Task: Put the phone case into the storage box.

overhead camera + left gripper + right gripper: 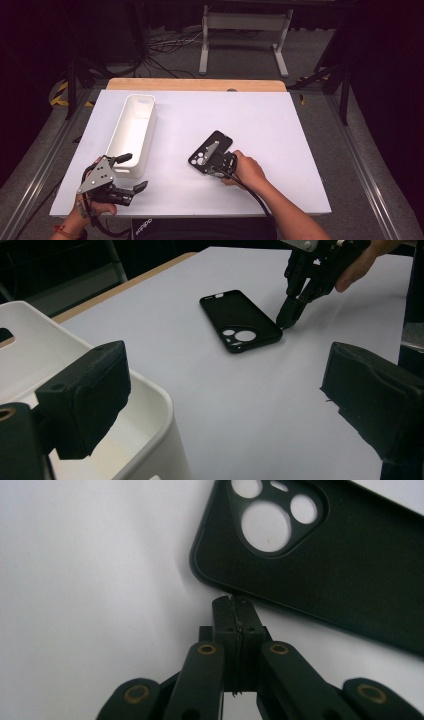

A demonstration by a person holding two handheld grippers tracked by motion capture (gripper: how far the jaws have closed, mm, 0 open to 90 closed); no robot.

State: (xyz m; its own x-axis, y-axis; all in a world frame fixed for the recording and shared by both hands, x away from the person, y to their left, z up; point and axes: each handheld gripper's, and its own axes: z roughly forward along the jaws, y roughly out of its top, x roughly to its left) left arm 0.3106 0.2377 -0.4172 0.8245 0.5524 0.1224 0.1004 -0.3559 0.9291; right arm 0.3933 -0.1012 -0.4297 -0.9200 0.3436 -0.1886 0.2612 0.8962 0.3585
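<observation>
A black phone case [222, 140] lies flat on the white table, inner side up, its camera cut-outs at the near-left end. In the left gripper view the case [235, 315] sits mid-table. My right gripper [214, 166] is shut with nothing between its jaws, and its tips [234, 600] touch the long edge of the case [350, 570] close to the cut-out corner. The left gripper view shows that right gripper [284, 322] angled down onto the table beside the case. My left gripper [134, 172] stands open and empty by the near end of the white bin, its pads [85, 395] wide apart.
A long white bin [132, 127] stands on the left of the table, open and seemingly empty; its rim [155, 400] is right under my left jaw. The white table top [280, 130] ends at a wooden strip at the back. Cables and a stand lie on the floor beyond.
</observation>
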